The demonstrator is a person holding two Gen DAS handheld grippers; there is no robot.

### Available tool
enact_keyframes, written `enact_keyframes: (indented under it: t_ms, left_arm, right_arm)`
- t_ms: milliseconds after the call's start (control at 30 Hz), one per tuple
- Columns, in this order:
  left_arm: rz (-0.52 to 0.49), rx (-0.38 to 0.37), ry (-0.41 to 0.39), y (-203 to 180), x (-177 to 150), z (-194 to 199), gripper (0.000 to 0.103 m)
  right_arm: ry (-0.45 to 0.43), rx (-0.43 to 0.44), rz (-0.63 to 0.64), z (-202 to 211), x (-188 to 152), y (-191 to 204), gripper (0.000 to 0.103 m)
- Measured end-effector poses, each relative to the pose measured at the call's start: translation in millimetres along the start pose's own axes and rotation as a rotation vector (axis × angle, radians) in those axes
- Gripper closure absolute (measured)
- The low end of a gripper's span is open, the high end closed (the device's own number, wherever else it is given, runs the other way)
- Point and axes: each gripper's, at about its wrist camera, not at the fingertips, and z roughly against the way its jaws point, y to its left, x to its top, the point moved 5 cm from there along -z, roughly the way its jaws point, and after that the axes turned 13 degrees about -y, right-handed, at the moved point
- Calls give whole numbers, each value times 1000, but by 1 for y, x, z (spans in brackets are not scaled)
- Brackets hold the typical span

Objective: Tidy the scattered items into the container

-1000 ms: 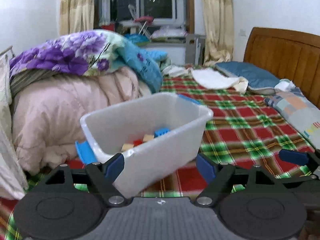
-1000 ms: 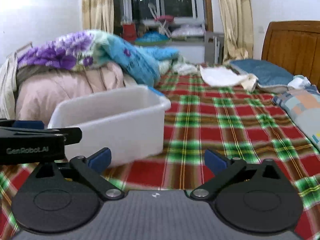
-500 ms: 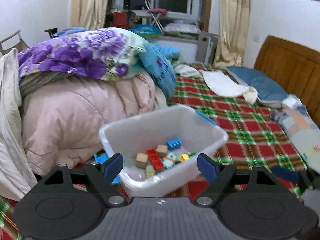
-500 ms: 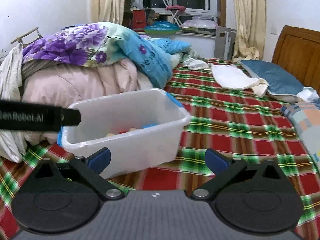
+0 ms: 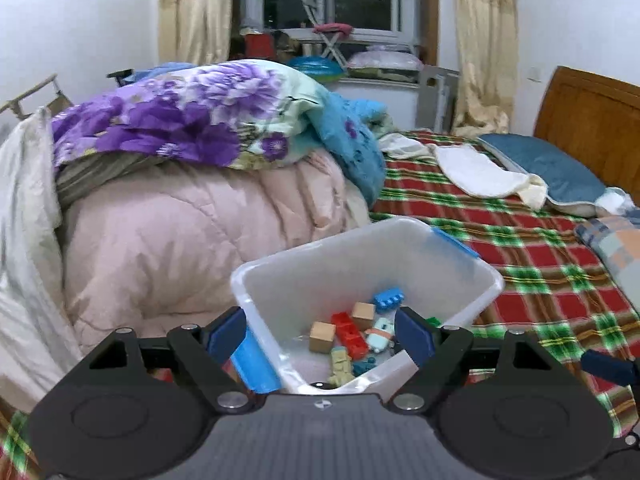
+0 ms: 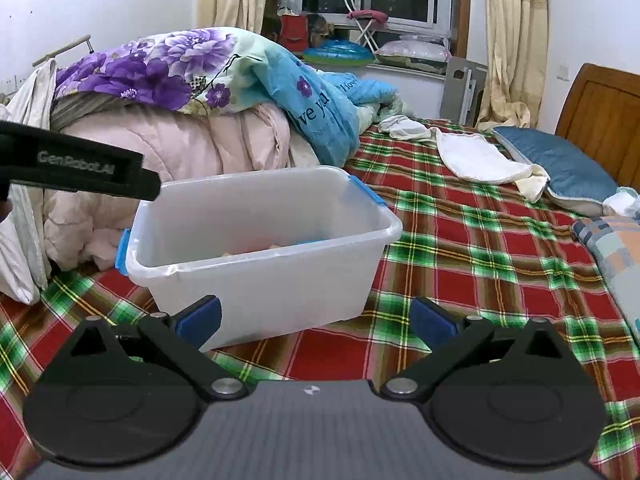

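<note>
one bin [image 5: 460,270], two wooden cubes [image 5: 322,336] (inside)

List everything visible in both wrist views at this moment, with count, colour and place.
storage bin: one, translucent white with blue clips, on the plaid bedspread
toy blocks: several, red, blue, tan and others, inside the bin
plaid bedspread: one, red and green, covering the bed
pink quilt: one, heaped left of the bin
floral quilt: one, purple and blue, on top of the pink quilt
white cloth: one, far side of the bed
blue pillow: one, by the wooden headboard
left gripper: open, above the bin
right gripper: open, in front of the bin
</note>
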Motion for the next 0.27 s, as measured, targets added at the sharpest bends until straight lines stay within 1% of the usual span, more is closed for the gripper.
enact_keyframes:
  t_ms: [100,167,200,267]
  left_arm:
    - [16,-4,-3,0,-1,-2,19]
    - [8,4,-2,-2,-1,-3,19]
    - [-10,16,-10,-4,-1,-2,18]
    - [-81,67,-39,-9,-1,1,15]
  right_arm:
    - [-3,0,-1,-1,-1,-1,0]
    - [2,0,-7,-3,-2,-3,0]
    - [5,0,-9,-3,-3,-3,0]
    - [9,2,-11,-4,-5,-3,0]
